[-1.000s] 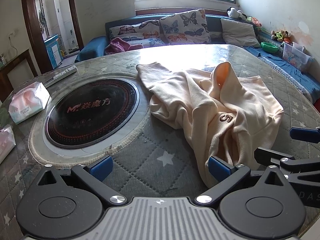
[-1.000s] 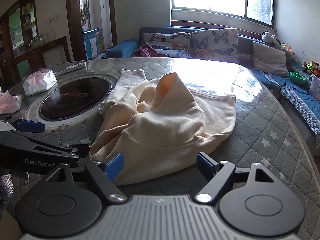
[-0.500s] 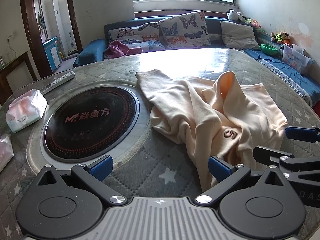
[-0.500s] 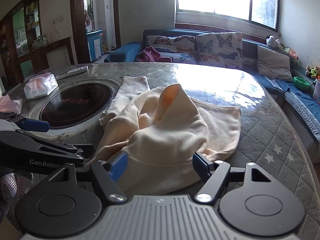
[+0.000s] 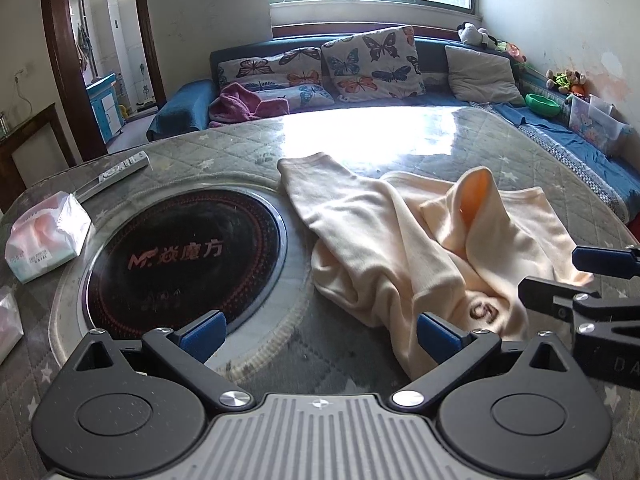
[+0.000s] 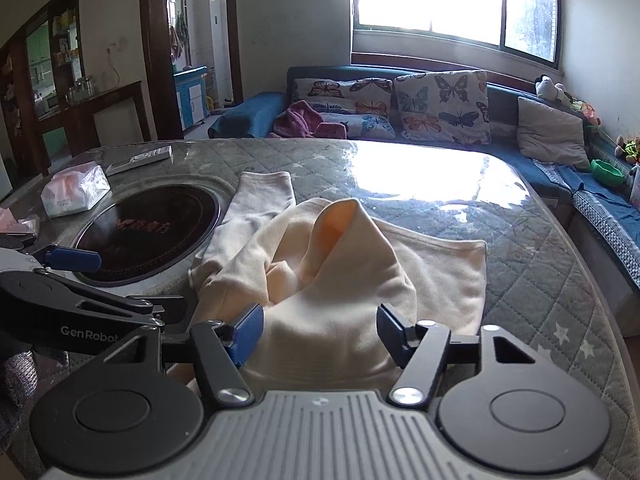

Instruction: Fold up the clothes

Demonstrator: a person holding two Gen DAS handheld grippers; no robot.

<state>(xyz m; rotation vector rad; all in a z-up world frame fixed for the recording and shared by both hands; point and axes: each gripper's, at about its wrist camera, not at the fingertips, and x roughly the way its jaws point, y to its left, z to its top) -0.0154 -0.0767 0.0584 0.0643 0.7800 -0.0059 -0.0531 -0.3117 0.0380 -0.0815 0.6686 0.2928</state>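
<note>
Left gripper wide, holding nothing; hoodie at 1 o'clock. Right gripper wide, straddling hoodie hem.

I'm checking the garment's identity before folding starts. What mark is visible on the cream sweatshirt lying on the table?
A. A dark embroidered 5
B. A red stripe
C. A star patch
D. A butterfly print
A: the left wrist view shows a dark embroidered 5 on the crumpled cream sweatshirt, near its front edge, just ahead of the open left gripper.
</note>
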